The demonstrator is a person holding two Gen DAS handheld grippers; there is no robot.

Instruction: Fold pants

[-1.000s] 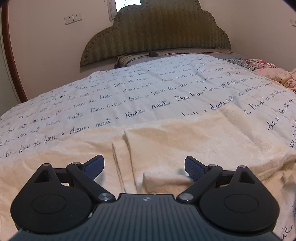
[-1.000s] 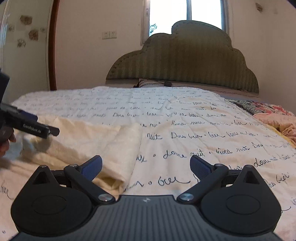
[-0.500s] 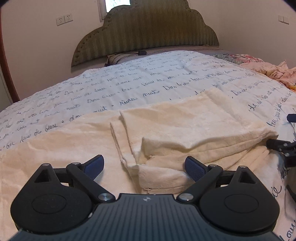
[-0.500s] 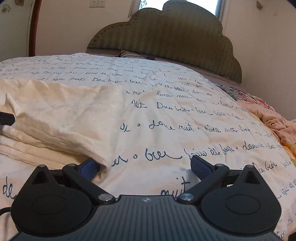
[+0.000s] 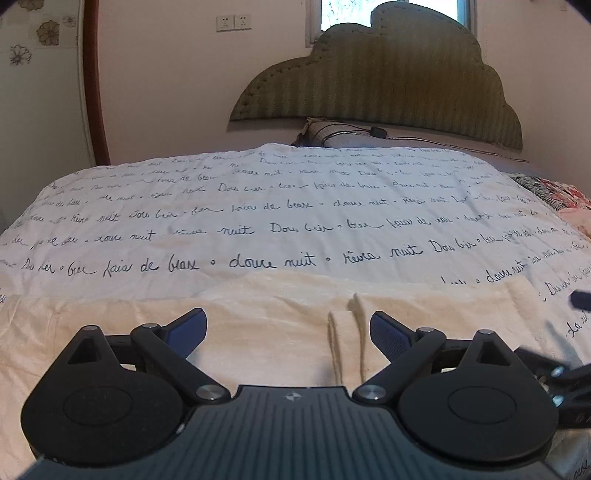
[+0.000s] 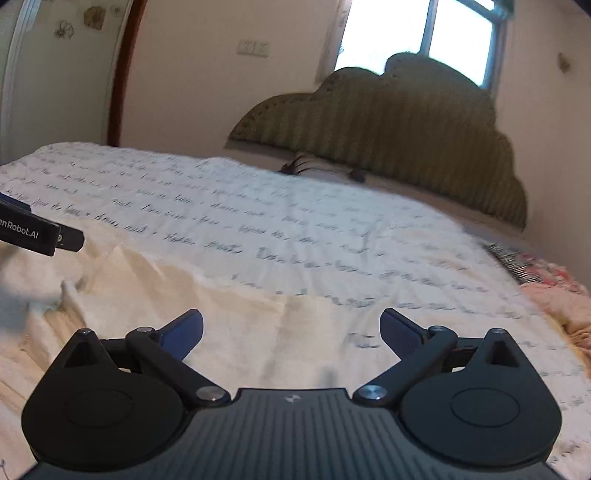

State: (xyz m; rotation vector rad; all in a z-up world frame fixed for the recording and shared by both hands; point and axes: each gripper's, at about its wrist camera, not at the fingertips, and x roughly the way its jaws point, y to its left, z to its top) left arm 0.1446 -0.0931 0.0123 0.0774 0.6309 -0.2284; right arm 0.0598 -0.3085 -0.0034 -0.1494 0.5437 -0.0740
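Cream fleecy folded pants (image 5: 280, 314) lie on script-printed white bedspread (image 5: 295, 221), near edge hidden behind left tool (image 5: 288, 328); both tools gape empty; right tool (image 6: 291, 332) view blurred.

A white bedspread printed with dark cursive script (image 5: 258, 206) covers the bed, reaching toward a scalloped olive padded headboard (image 5: 388, 81). Two white wall sockets (image 5: 233, 23) sit beside a bright window (image 6: 421, 37).

White script-printed bedspread (image 5: 295, 206) lying open beyond folded cream fleece pants (image 5: 266, 325); passage unobstructed. Green scalloped padded headboard (image 5: 388, 85) bounding far end. Crumpled pink floral bedding (image 6: 554, 291) crowding right edge.
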